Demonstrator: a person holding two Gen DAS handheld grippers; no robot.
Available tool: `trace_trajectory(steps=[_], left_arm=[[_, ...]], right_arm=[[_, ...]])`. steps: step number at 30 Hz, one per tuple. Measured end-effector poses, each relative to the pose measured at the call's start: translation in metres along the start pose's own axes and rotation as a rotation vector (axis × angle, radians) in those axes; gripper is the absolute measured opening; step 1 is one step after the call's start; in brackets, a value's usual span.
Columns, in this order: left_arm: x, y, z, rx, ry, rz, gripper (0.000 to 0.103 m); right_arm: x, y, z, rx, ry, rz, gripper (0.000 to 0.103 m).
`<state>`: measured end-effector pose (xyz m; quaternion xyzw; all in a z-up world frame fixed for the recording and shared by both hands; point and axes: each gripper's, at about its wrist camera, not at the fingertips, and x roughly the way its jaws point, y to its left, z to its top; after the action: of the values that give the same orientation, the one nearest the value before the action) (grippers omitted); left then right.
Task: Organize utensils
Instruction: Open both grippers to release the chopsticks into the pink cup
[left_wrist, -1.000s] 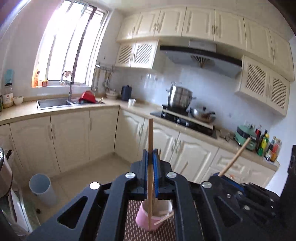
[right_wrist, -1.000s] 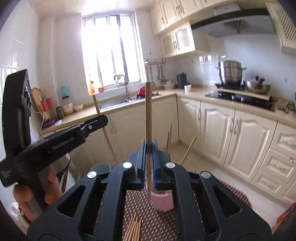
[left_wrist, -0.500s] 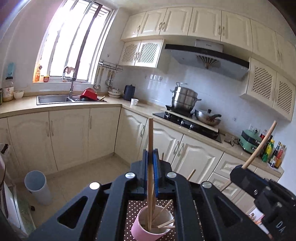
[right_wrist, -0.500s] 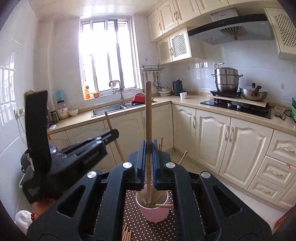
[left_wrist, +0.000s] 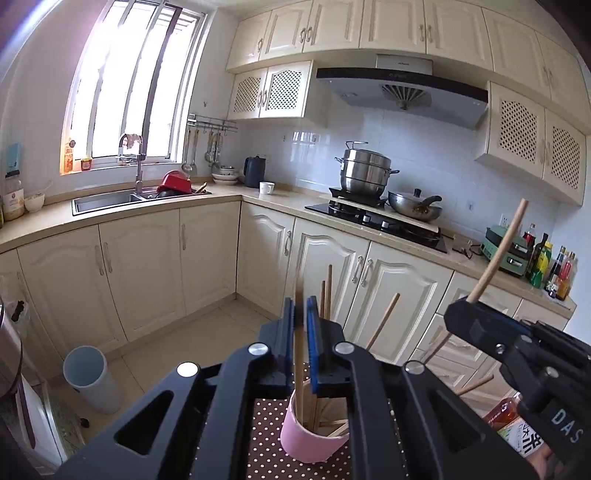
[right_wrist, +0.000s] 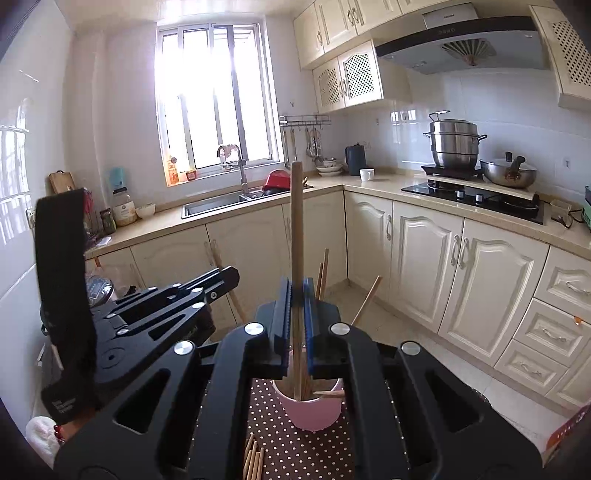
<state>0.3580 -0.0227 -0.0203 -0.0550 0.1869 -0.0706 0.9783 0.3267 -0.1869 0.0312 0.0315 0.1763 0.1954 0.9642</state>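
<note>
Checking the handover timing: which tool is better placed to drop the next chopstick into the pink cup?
Right. The right tool grips an upright chopstick over the cup, while the left tool is opening, its stick already in.

Pink round cup (left_wrist: 306, 435): base hidden beneath the left gripper's (left_wrist: 303, 306) fingers.
Loose wooden chopsticks (right_wrist: 253, 459): cut off below the right gripper's (right_wrist: 294, 291) fingers.
Falling chopstick (left_wrist: 298, 369): blurred between opening jaws.

Cream kitchen, pretty lived-in: a steel stockpot (left_wrist: 365, 170) sits on the black hob (left_wrist: 376, 218) with a wok (left_wrist: 413, 206) just beside it. Red bowl (left_wrist: 173, 181) in the sink (left_wrist: 107, 199), dark kettle (left_wrist: 255, 171) in the corner, grey bin (left_wrist: 86, 378) on the floor.
</note>
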Motion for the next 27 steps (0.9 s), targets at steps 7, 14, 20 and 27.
trace_trajectory(steps=[7, 14, 20, 27], left_arm=[[-0.013, 0.002, -0.005, 0.038, -0.014, 0.05, 0.036], [-0.029, 0.007, -0.008, 0.052, -0.035, 0.091, 0.047], [-0.038, 0.013, -0.012, 0.068, -0.046, 0.122, 0.051], [-0.046, 0.022, -0.017, 0.067, -0.043, 0.137, 0.054]], right_arm=[[0.002, 0.002, -0.006, 0.004, 0.021, -0.014, 0.007], [0.003, 0.01, -0.012, -0.022, 0.031, -0.033, 0.007], [0.011, 0.015, -0.024, -0.032, 0.058, -0.046, 0.007], [0.018, 0.017, -0.035, -0.039, 0.092, -0.06, 0.007]])
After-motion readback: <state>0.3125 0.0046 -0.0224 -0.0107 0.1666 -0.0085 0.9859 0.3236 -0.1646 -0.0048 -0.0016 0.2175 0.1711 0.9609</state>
